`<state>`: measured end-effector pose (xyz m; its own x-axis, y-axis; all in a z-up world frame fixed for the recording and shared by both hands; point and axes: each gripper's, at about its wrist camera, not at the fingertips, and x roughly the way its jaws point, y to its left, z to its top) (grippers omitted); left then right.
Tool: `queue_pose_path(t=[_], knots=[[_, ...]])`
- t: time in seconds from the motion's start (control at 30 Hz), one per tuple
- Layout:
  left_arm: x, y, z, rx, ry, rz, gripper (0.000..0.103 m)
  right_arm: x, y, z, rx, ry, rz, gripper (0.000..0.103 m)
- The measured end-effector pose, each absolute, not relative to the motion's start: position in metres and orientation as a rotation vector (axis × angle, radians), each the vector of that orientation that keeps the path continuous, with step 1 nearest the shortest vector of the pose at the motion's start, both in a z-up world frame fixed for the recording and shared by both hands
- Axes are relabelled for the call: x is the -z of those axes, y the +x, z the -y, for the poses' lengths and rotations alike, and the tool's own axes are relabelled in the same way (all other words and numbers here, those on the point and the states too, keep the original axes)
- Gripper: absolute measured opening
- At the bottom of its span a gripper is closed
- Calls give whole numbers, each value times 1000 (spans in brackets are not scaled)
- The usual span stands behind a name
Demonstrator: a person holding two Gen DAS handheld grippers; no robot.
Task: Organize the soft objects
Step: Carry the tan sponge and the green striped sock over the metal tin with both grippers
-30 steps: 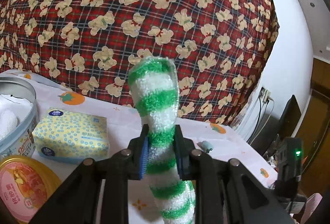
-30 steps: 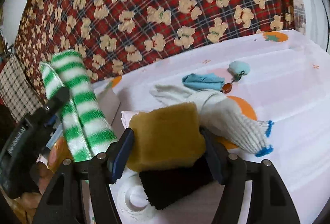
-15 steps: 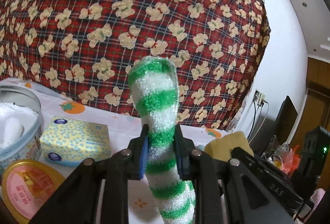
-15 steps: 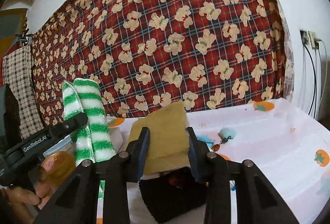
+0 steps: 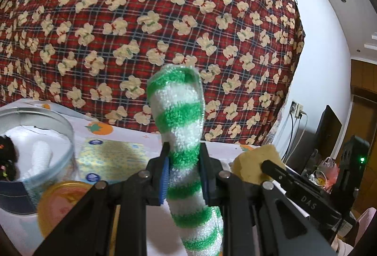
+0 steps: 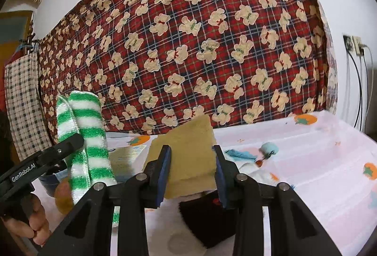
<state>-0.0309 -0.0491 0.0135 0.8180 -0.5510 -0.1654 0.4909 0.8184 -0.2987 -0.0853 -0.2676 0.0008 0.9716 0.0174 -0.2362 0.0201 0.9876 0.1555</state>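
My left gripper [image 5: 185, 173] is shut on a green-and-white striped sock [image 5: 181, 114] and holds it upright above the table; the sock also shows in the right wrist view [image 6: 87, 138]. My right gripper [image 6: 190, 173] is shut on a tan and black fuzzy cloth [image 6: 188, 145], whose black part hangs below the jaws. The tan cloth also shows at the right in the left wrist view [image 5: 256, 164]. A round tin [image 5: 35, 138] holding white soft items stands at the left.
A yellow tissue pack [image 5: 110, 157] and an orange-lidded jar [image 5: 63, 204] lie by the tin. On the white tablecloth [image 6: 318, 161] lie a blue cloth [image 6: 238, 154], a pompom keychain [image 6: 268, 148] and a white glove [image 6: 256, 171]. A plaid teddy-bear cover [image 6: 188, 43] hangs behind.
Both grippers have risen and tilted up with their loads. The right gripper has come closer beside the left. The tin now shows nearer in the left wrist view.
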Motion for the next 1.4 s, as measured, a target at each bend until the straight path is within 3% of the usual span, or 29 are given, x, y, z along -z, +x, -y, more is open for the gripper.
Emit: queue_pose_path(t=[0.8, 1.4], knots=[[-30, -56, -81, 365, -260, -169, 20, -12, -75, 106, -258, 131, -216, 37], [-36, -16, -179, 140, -276, -125, 20, -21, -8, 6, -363, 185, -220, 38]])
